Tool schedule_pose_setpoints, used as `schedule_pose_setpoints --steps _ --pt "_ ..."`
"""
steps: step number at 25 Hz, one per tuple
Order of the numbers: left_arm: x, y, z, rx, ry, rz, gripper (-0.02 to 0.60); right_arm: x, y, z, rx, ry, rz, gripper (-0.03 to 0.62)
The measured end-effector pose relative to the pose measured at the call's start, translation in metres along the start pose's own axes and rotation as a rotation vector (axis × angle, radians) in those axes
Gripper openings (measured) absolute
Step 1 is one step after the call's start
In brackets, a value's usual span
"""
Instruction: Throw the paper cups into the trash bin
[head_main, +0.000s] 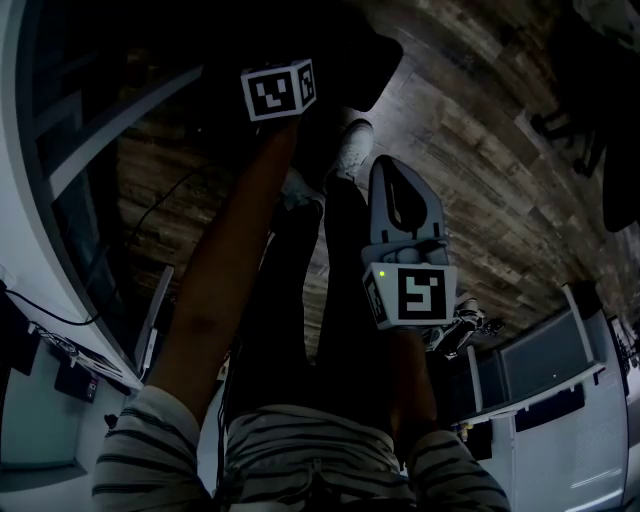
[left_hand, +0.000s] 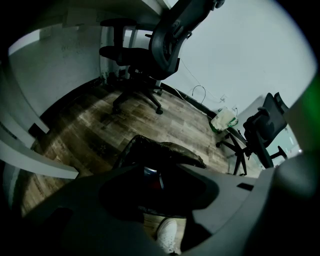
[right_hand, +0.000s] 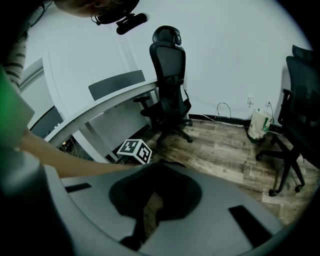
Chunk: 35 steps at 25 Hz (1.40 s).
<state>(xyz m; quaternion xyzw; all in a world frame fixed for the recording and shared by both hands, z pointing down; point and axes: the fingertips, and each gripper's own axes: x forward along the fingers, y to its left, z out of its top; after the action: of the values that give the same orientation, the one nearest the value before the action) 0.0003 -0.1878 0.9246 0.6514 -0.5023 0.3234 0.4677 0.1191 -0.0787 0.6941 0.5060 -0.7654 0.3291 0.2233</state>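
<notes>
Both tools are empty over the bin on the floor: left tool partly wide, right tool closed. We see a likely cup inside; we judge this throw done, other cups not in view.

Wood floor, black office chair, white wall

An office: black swivel chair, curved white desk, wood-plank floor.
</notes>
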Motion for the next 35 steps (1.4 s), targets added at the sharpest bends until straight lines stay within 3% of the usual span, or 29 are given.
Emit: schedule_pose_setpoints --steps 15,35 --pt "-0.055 -0.024 0.013 0.032 -0.047 -0.025 0.126 -0.032 0.011 0.031 -0.024 -0.045 -0.017 0.011" --pt "-0.156 -0.055 0.047 0.042 -0.171 -0.052 0.026 -0.083 0.035 0.080 -0.089 -0.116 -0.038 0.011"
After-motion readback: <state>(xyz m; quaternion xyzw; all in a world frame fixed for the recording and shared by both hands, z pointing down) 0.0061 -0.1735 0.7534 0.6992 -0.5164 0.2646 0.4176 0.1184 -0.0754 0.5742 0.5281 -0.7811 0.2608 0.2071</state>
